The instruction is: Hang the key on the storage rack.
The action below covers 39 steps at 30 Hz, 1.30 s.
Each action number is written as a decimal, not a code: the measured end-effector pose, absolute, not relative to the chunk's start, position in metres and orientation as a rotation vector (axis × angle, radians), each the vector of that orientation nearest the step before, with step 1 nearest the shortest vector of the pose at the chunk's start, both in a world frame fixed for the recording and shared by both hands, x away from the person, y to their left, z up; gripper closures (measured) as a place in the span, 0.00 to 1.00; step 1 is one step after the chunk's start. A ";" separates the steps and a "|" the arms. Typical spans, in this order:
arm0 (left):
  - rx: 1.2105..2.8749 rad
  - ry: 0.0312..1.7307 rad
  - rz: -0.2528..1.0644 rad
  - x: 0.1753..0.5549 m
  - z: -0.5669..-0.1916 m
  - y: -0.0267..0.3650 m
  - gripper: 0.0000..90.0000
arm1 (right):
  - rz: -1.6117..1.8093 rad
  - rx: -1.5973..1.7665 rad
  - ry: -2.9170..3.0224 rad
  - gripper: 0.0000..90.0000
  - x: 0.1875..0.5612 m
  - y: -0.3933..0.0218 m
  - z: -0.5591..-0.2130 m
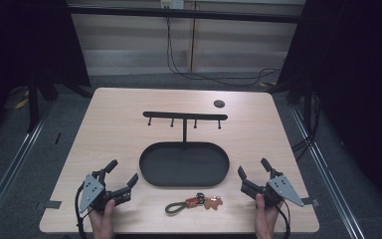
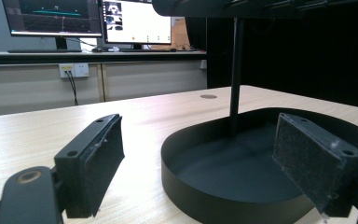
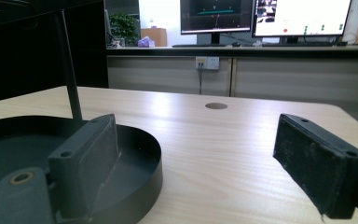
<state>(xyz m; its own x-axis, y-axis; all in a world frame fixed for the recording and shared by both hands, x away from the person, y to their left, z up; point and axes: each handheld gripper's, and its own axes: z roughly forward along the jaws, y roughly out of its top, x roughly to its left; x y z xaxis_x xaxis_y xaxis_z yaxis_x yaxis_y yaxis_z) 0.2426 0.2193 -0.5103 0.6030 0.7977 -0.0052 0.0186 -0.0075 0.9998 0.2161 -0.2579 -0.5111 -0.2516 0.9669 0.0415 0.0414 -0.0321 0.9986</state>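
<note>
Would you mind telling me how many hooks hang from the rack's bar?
4, spaced along the bar: far left, left of the post, right of it, far right.

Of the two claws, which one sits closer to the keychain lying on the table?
The right claw. The keychain lies right of the tray's middle, its brown charm end nearer that claw; the left claw sits farther off.
</note>
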 end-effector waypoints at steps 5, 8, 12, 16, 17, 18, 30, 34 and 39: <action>1.465 0.733 0.711 0.243 -0.510 0.219 0.18 | 1.403 1.133 1.447 0.14 0.219 -0.258 -0.510; 1.456 0.737 0.708 0.243 -0.510 0.219 0.18 | 1.398 1.151 1.431 0.14 0.219 -0.258 -0.510; 1.448 0.744 0.708 0.243 -0.510 0.218 0.18 | 1.414 1.152 1.432 0.14 0.219 -0.260 -0.510; 1.447 0.749 0.709 0.243 -0.510 0.218 0.18 | 1.377 1.163 1.460 0.14 0.221 -0.257 -0.509; 1.447 0.749 0.709 0.243 -0.510 0.218 0.18 | 1.377 1.163 1.460 0.14 0.221 -0.257 -0.509; 1.445 0.749 0.709 0.243 -0.510 0.218 0.18 | 1.375 1.171 1.464 0.14 0.222 -0.256 -0.509; 1.458 0.758 0.735 0.243 -0.510 0.219 0.18 | 1.401 1.223 1.602 0.15 0.226 -0.252 -0.506; 1.454 0.762 0.731 0.243 -0.510 0.218 0.18 | 1.365 1.219 1.667 0.17 0.228 -0.246 -0.504; 1.455 0.759 0.730 0.243 -0.510 0.218 0.18 | 1.346 1.154 1.749 0.23 0.228 -0.234 -0.497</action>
